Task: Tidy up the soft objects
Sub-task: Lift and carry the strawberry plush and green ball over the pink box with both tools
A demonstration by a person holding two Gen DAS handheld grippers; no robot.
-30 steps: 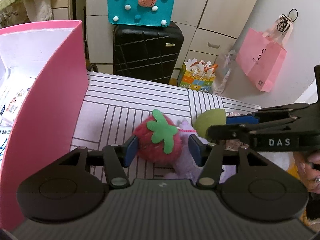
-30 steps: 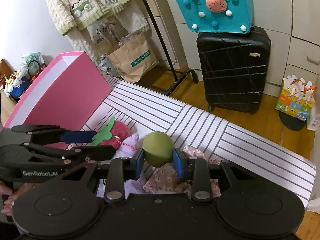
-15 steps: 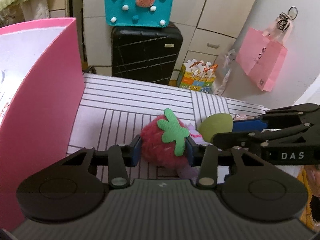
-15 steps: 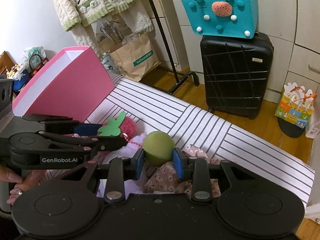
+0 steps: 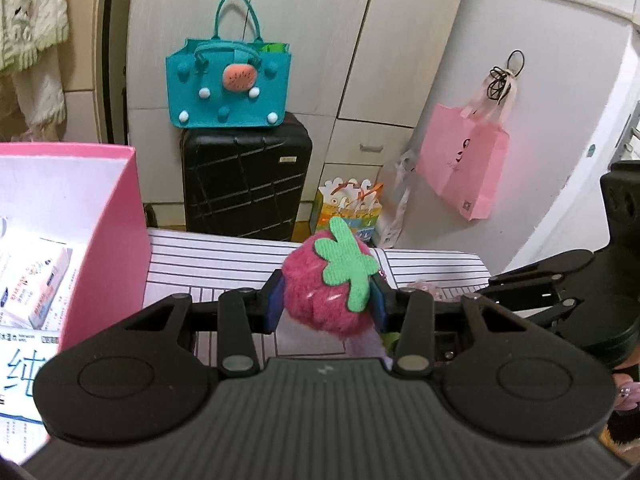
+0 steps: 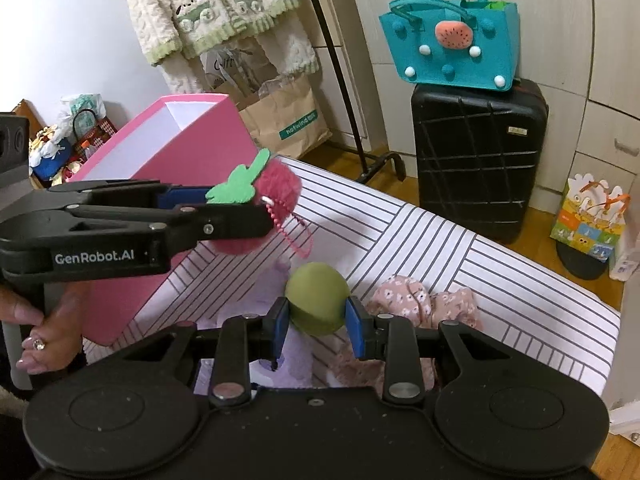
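Observation:
My left gripper point(image 5: 326, 304) is shut on a fluffy red strawberry plush point(image 5: 316, 300) with a green felt leaf, held in the air above the striped table point(image 5: 224, 264). It also shows in the right wrist view point(image 6: 276, 196), with a pink bead chain hanging from it. My right gripper point(image 6: 318, 322) is shut on a green soft ball point(image 6: 316, 296), just above the table. A pink floral cloth point(image 6: 416, 304) and a purple plush point(image 6: 296, 356) lie on the table under and beside the right gripper.
A tall pink box point(image 5: 108, 240), open at the top, stands at the table's left point(image 6: 192, 136); cartons lie inside it. Beyond the table stand a black suitcase point(image 5: 244, 184) with a teal bag point(image 5: 228, 84) on top, and gift bags.
My left gripper closed on the strawberry plush and lifted it off the table, up toward the pink box. My right gripper kept its hold on the green ball and rose slightly.

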